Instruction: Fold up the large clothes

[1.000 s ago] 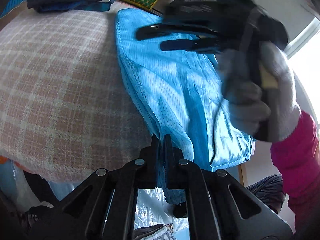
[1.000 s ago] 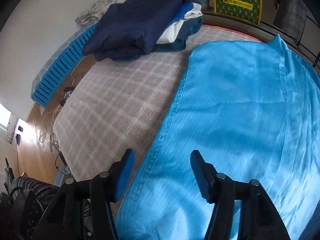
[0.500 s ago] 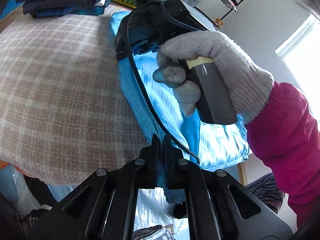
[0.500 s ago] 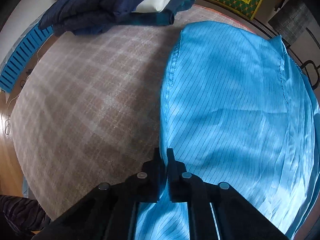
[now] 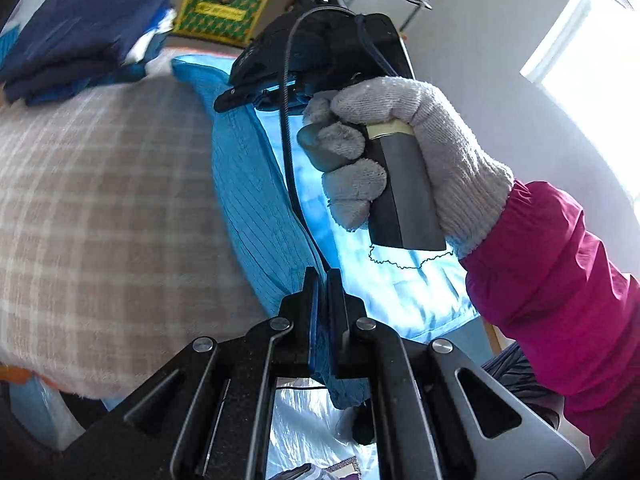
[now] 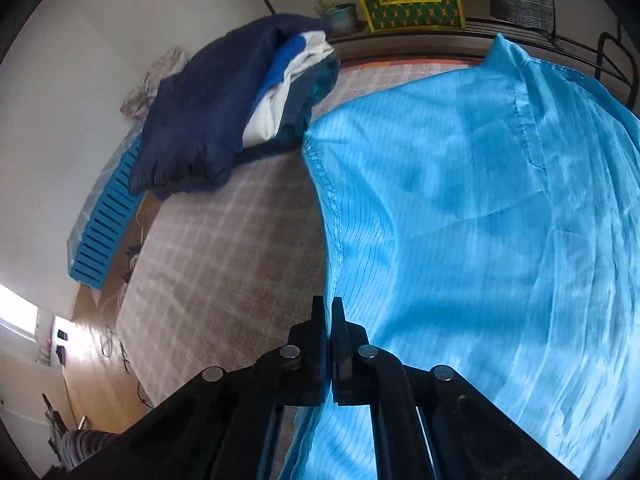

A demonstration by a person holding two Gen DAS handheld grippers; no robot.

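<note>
1. Left wrist view: your left gripper [image 5: 323,280] is clamped on the near edge of the blue garment [image 5: 256,200], which lies on the checked bed [image 5: 100,200]. Lift evenly with the right gripper [image 5: 256,90], pinched further along; your glove [image 5: 420,152] hides much cloth

2. Right wrist view: fingers closed on the hem [image 6: 332,240]; the pinched bit itself is hidden, so keep it taut

Bright daylight from a blown-out window [image 5: 596,60], strong fisheye bending at edges, slight motion blur.
</note>
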